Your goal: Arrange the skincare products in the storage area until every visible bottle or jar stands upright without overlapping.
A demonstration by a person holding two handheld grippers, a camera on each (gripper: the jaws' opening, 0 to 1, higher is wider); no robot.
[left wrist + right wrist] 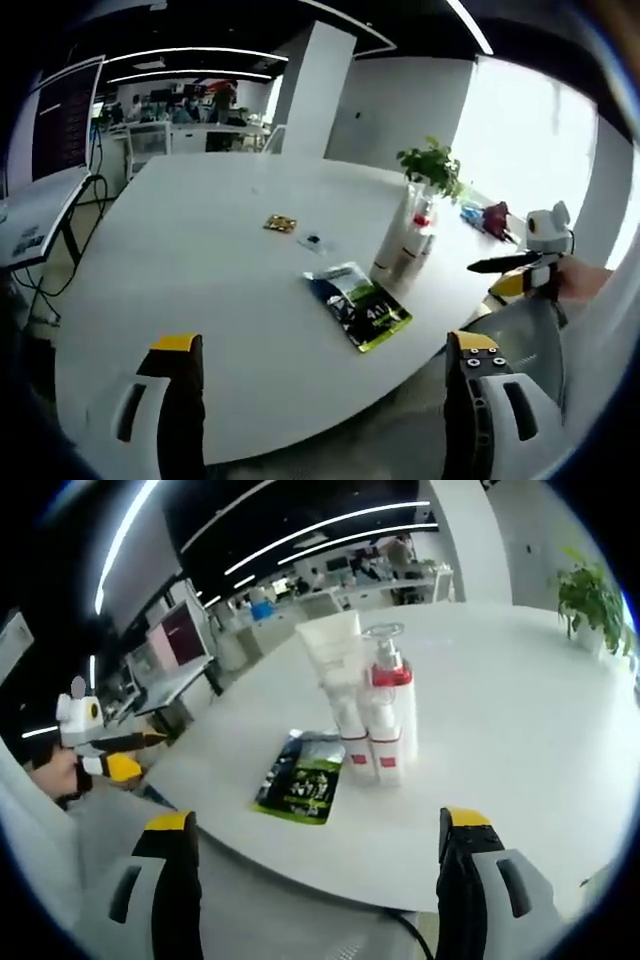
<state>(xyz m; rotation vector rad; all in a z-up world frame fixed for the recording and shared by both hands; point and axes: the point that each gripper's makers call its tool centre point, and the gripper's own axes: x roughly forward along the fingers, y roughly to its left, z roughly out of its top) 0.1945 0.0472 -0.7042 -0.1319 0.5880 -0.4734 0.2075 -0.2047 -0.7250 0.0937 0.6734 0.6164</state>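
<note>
White round worktop (520,780) in an open office carries everything. Nearest us, both claws hang off the near edge, spread wide and holding nothing: left claw (325,400), right claw (320,880). A green-black sachet (300,777) lies flat near that edge. Just beyond it the skincare bottles (375,715) stand upright in a tight cluster, touching; we cannot tell whether any overlap. Further off sits a potted plant (590,600). We judge the step as an approach: come in level, take one bottle low on its body, keep its neighbours from tipping.
</note>
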